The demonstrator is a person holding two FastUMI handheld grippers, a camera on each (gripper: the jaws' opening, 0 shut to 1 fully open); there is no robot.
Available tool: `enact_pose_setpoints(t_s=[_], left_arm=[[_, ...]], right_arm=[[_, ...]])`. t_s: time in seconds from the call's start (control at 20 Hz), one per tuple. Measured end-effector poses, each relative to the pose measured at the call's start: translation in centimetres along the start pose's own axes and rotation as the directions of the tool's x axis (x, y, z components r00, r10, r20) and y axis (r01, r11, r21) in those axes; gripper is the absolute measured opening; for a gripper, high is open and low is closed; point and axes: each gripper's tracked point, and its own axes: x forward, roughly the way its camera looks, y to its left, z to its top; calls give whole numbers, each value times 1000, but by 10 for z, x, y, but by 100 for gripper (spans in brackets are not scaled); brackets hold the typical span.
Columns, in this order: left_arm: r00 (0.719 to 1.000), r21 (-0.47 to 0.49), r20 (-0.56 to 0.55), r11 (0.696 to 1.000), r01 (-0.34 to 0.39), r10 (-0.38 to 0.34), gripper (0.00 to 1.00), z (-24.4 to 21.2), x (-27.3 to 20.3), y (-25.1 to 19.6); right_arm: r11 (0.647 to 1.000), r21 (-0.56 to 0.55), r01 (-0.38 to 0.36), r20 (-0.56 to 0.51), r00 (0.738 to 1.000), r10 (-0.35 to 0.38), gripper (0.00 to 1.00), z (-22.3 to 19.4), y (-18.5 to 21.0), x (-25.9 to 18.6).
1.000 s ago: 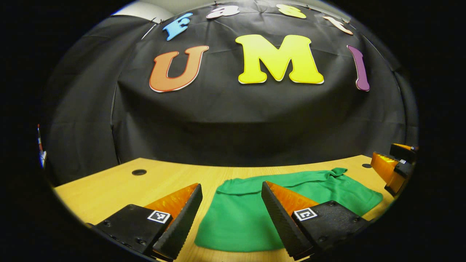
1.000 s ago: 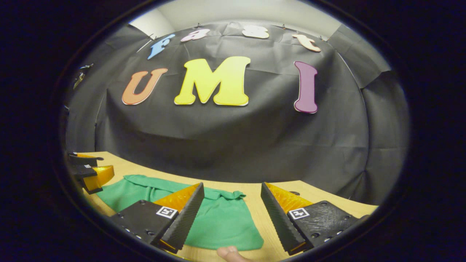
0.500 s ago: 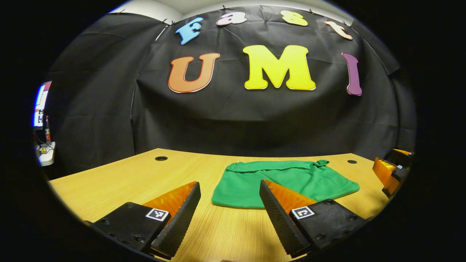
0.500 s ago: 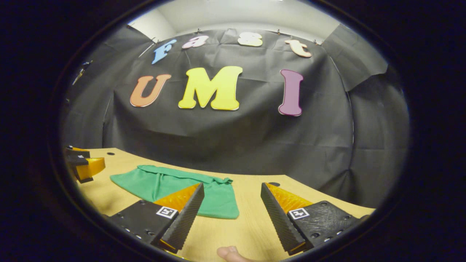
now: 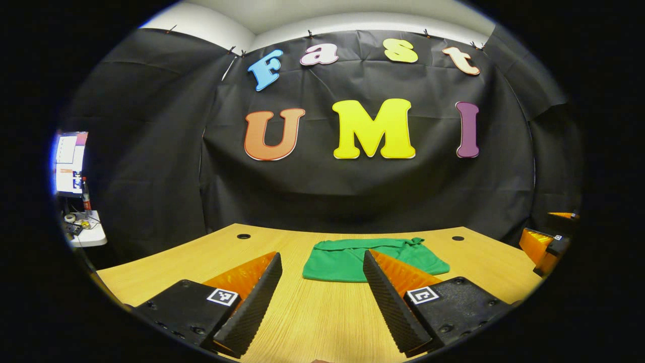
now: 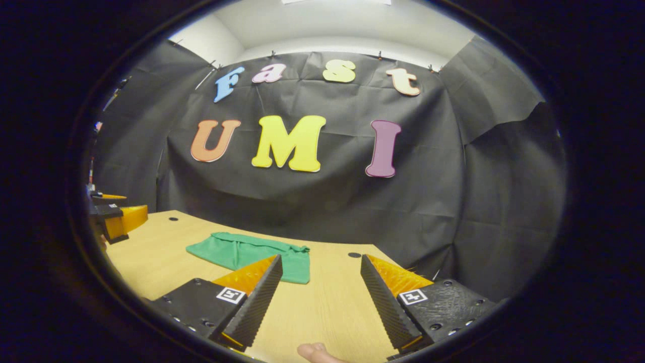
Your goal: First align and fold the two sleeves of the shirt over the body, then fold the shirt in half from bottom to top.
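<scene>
So the green shirt (image 5: 375,259) is lying flat on the wooden tabletop (image 5: 312,312) as a small folded bundle, toward the back edge near the black cloth wall. Its far edge looks a bit bunched up, with a little rumpled bit poking out at one end. In the right gripper view the same shirt (image 6: 247,250) sits off to the left of centre, and one of that gripper's fingers (image 6: 254,297) overlaps its near corner in the picture, though I can't tell whether it actually touches.

The left gripper (image 5: 322,302) is hanging over bare tabletop on the near side of the shirt, jaws spread wide with nothing between them. The right gripper (image 6: 317,297) is the same deal: jaws wide apart, holding nothing, just wood grain underneath. From the left gripper view you can also spot it way off at the right edge, well apart from the shirt.

Other stuff: two small round holes in the tabletop near the back, one each side of the shirt (image 5: 243,236). There's a fingertip (image 6: 315,351) peeking in at the bottom of the right gripper view. Far left in the left gripper view there's a lit screen (image 5: 68,161) over a small white shelf with bits and pieces on it.
</scene>
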Motion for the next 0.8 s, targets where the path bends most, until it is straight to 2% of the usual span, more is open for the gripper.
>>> enact_pose_setpoints(t_s=[0.15,0.4,0.55,0.8], left_arm=[[1000,27,-9,999,18,-18,100,25,-25,-5],[996,25,-59,997,67,-65,100,32,-69,-18],[997,72,-7,995,76,-76,100,51,-85,-23],[988,95,16,984,151,-153,100,56,-97,-47]], right_arm=[[1000,0,-25,15,1000,25,95,31,-7,-32],[999,7,-32,83,996,31,95,71,-16,-86],[999,-13,-37,101,994,38,94,74,-10,-107],[996,-17,-84,102,991,85,95,70,13,-120]])
